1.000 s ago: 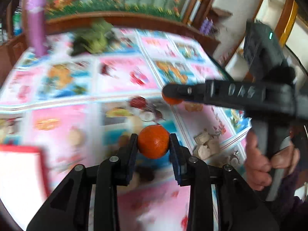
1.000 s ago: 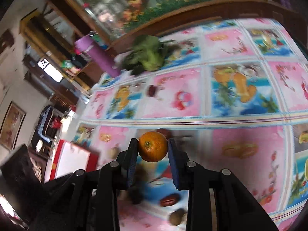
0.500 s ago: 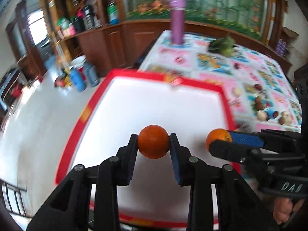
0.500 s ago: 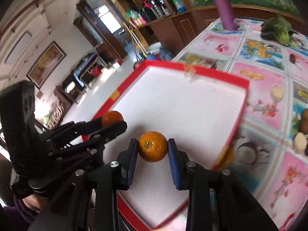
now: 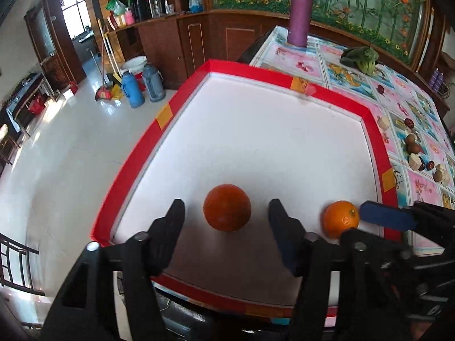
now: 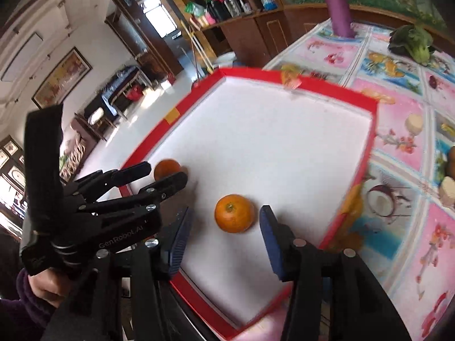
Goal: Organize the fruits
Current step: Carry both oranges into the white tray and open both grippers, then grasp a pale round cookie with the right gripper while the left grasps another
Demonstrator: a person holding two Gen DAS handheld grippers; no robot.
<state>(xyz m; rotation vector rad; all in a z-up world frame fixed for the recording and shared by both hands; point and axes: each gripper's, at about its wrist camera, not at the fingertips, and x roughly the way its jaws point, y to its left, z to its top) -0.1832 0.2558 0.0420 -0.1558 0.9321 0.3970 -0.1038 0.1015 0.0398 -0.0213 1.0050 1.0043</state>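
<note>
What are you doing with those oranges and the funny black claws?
A person holds a two-finger gripper in each hand and is sorting fruit. The left gripper is open around a darker orange resting on the white floor of the red-edged tray. The right gripper is open around a lighter orange beside it in the same tray. More small fruits wait on the colourful tablecloth.

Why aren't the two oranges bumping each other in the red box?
Apart. The left wrist view shows white tray floor between the darker orange and the lighter orange.
</note>
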